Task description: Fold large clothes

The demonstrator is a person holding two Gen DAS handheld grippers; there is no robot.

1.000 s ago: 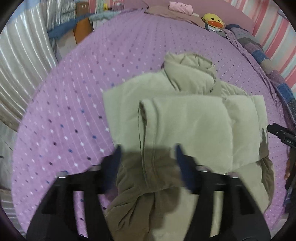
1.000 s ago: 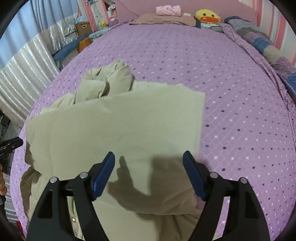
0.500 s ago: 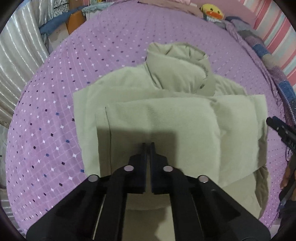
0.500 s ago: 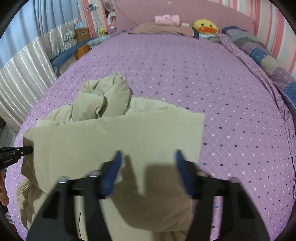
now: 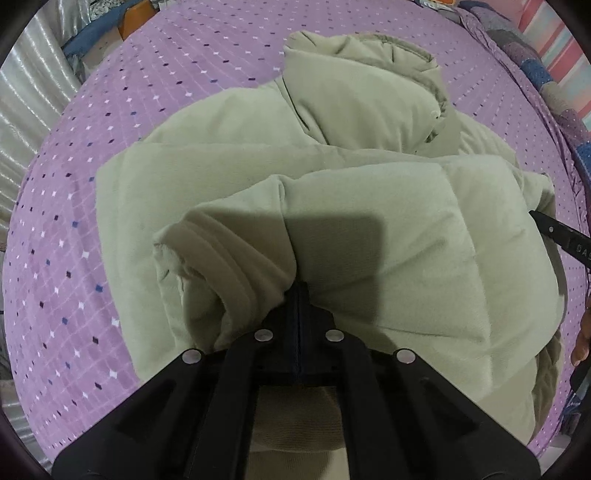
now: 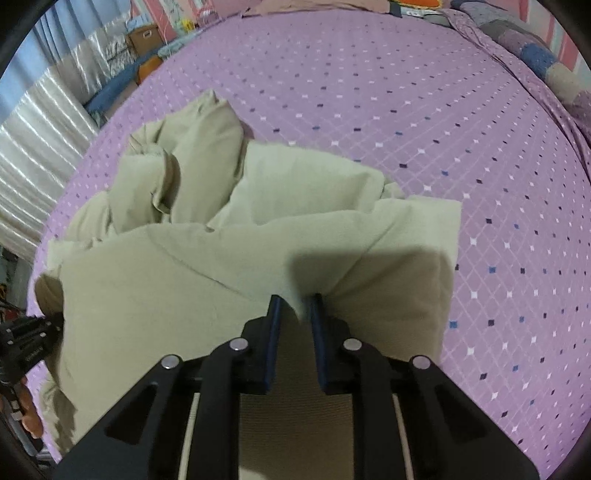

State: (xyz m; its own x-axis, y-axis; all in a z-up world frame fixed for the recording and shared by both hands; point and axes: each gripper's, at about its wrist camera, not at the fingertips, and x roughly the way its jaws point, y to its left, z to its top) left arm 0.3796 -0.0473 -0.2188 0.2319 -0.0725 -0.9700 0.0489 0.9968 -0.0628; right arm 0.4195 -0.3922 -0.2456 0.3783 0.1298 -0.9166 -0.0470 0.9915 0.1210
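Note:
A pale green padded jacket [image 5: 369, 221] lies partly folded on a purple dotted bedspread [image 5: 74, 206], hood at the far end. My left gripper [image 5: 298, 291] is shut on the jacket's near folded edge beside a ribbed cuff [image 5: 229, 266]. My right gripper [image 6: 295, 301] is shut on the jacket [image 6: 221, 266] at its near right edge, a pinch of fabric between the blue pads. The right gripper's tip shows at the right edge of the left wrist view [image 5: 561, 236]; the left gripper shows at the left edge of the right wrist view [image 6: 26, 339].
The bedspread [image 6: 443, 129] stretches far and right of the jacket. A patchwork blanket [image 6: 535, 55] lies along the right side. Silver curtains [image 6: 44, 122] and boxes [image 6: 142, 35] stand beyond the bed's left edge.
Both grippers have closed on the jacket's near edge, the left first, then the right. The near layer has lifted and bunched toward the hood.

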